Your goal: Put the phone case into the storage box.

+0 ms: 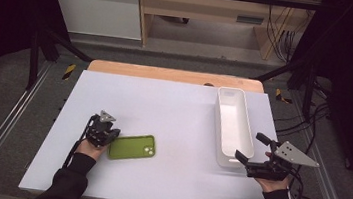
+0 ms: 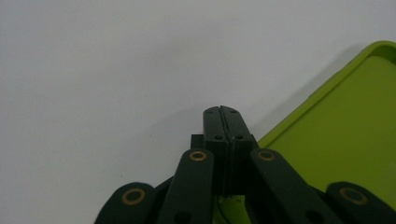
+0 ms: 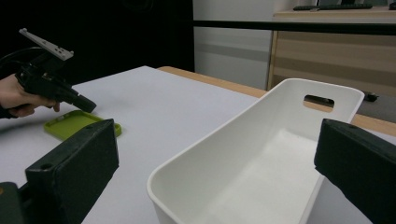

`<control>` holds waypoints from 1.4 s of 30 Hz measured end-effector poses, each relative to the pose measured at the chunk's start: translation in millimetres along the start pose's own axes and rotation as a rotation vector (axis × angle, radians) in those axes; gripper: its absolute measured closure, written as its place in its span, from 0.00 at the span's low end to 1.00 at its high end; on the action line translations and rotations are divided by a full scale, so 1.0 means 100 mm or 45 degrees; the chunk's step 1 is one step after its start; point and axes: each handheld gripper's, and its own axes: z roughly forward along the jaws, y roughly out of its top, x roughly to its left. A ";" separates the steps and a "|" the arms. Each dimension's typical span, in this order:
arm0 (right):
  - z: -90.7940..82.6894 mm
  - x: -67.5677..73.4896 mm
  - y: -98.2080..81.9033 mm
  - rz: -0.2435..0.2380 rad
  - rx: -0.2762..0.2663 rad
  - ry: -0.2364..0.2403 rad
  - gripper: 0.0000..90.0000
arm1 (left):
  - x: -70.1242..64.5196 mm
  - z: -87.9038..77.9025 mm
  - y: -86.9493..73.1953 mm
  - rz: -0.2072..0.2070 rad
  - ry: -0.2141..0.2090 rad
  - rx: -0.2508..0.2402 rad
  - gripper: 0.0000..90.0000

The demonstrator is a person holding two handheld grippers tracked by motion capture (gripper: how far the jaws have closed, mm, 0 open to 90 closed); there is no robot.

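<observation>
We saw the left gripper [image 1: 111, 133] at the lower left of the high view with its jaws clenched together on nothing, their tips poised over the left short edge of the single green phone case [image 1: 132, 147], which lay flat on the white table [image 1: 163, 108]; whether the tips touched it we could not tell. In the left gripper view bare tabletop spread above and left of the closed jaws. The right gripper [image 1: 253, 151] sat at the lower right with jaws spread wide, holding nothing, just beside the near end of the one white bin [image 1: 233, 126], close to the table's right edge. Between case and bin the tabletop lay open. We counted two grippers, one case, one bin.
</observation>
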 end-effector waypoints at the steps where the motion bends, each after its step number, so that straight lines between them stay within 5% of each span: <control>1: 0.00 0.01 0.00 0.008 0.003 -0.001 0.00 | 0.00 -0.01 -0.01 0.002 -0.001 0.003 1.00; 16: 0.00 0.01 0.00 0.006 0.005 -0.001 0.00 | -0.06 -0.12 -0.16 0.027 -0.014 0.018 1.00; 42: 0.00 0.01 0.00 0.009 0.004 0.000 0.00 | -0.35 -0.33 -0.37 0.122 -0.126 0.029 1.00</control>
